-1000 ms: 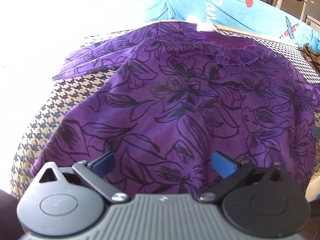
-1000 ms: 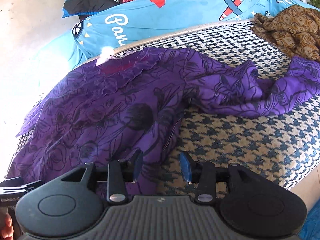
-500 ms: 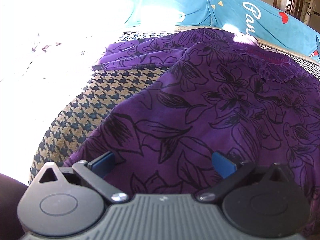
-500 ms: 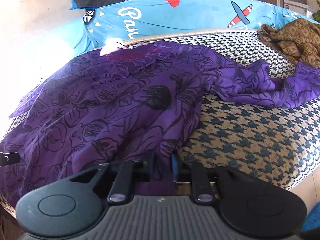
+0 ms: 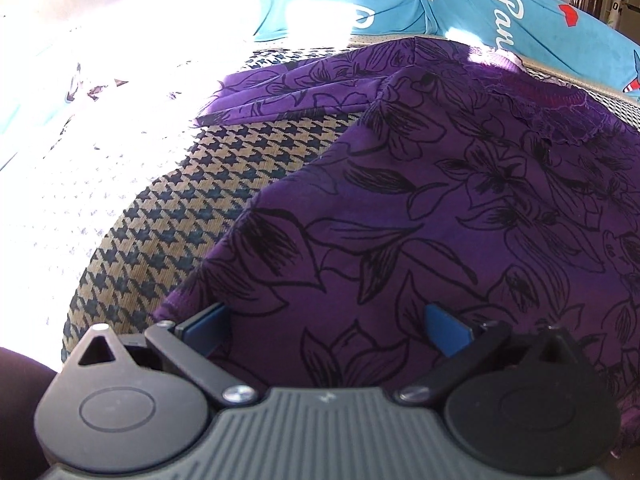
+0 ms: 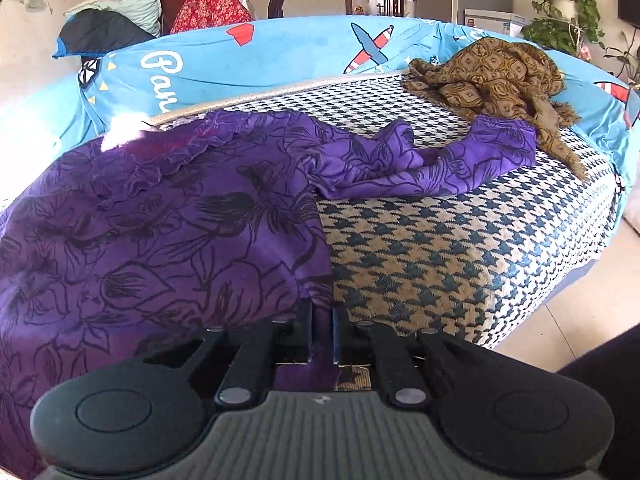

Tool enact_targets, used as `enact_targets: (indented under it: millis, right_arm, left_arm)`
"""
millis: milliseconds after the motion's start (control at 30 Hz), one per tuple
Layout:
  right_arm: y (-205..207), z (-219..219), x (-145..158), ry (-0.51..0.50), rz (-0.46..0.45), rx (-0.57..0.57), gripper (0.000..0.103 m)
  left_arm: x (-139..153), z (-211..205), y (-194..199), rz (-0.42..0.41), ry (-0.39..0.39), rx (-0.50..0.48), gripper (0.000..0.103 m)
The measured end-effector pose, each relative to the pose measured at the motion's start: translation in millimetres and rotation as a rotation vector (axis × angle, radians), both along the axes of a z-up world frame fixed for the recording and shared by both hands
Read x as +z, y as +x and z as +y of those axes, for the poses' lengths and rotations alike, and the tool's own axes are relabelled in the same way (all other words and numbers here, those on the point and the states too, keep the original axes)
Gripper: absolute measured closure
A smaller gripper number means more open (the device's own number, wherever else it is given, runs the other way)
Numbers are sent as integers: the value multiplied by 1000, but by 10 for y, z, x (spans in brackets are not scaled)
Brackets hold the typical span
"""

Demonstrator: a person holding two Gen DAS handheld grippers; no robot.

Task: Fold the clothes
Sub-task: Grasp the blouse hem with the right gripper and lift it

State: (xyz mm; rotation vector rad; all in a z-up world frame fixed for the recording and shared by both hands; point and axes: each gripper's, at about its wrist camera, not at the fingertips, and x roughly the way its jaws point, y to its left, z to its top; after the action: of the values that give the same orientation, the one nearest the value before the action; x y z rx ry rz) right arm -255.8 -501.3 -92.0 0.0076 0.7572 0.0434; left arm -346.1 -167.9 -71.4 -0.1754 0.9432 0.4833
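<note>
- The left wrist view looks steeply down, close over the purple top's (image 5: 460, 208) left hem corner.
- The right wrist view faces across its right edge; both share the neckline.

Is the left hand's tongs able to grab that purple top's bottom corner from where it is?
Probably yes. The left tongs stand open right over the purple top's hem, near its corner, with nothing between. The right tongs are already shut on the opposite edge.
</note>
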Motion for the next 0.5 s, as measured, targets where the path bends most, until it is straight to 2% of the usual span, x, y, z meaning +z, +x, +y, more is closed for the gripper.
enact_targets:
  millis: [33,167,267,367,500]
  right_arm:
    - [-15,-18,-5,19,15,-3,95]
    - [-127,-83,-50,105,71,-26,75]
    - [-226,-76,-113,161,126,9,70]
    - [-355,-57,-168,182,148,36,65]
    - [-430,-19,-218,166,166,77,50]
  left_arm:
    - [2,2,-13,-3,5,1,0]
    - [20,26,-45,-15,23,7,0]
    - [40,49,-72,-25,27,16,0]
    - [52,76,-92,-30,28,26,0]
    - [40,113,-120,-26,27,39,0]
